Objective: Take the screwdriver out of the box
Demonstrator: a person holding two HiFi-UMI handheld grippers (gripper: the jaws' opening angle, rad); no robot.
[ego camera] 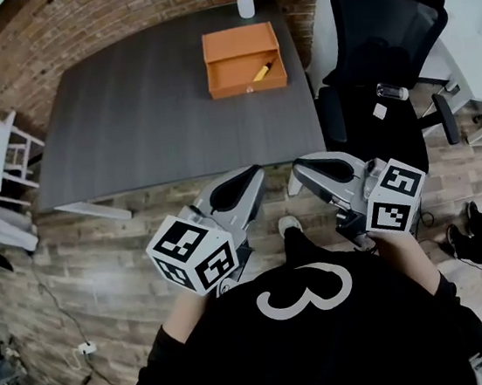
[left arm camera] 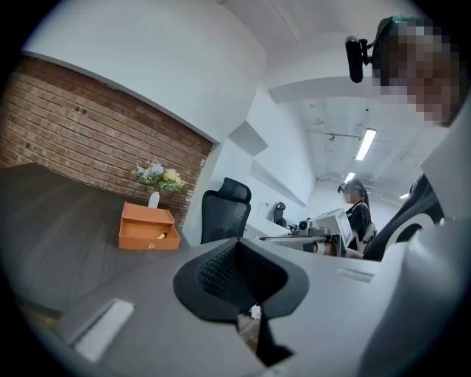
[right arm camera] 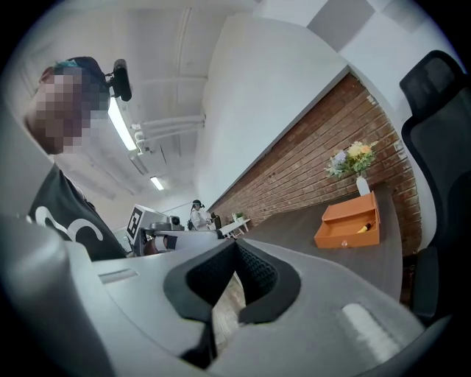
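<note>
Close to the person's chest, the left gripper (ego camera: pixel 252 175) and right gripper (ego camera: pixel 301 169) have jaws pressed together, empty. Far across the grey table (ego camera: pixel 151 111), the screwdriver (ego camera: pixel 262 72) lies in the orange box (ego camera: pixel 244 84), right side, slanting near-left to far-right; its tip end is unclear.

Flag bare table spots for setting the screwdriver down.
Bare: all the table left of the orange box, plus the strip from box to near edge. Crowded: far right corner, box by the vase; chair flanks the right edge.
</note>
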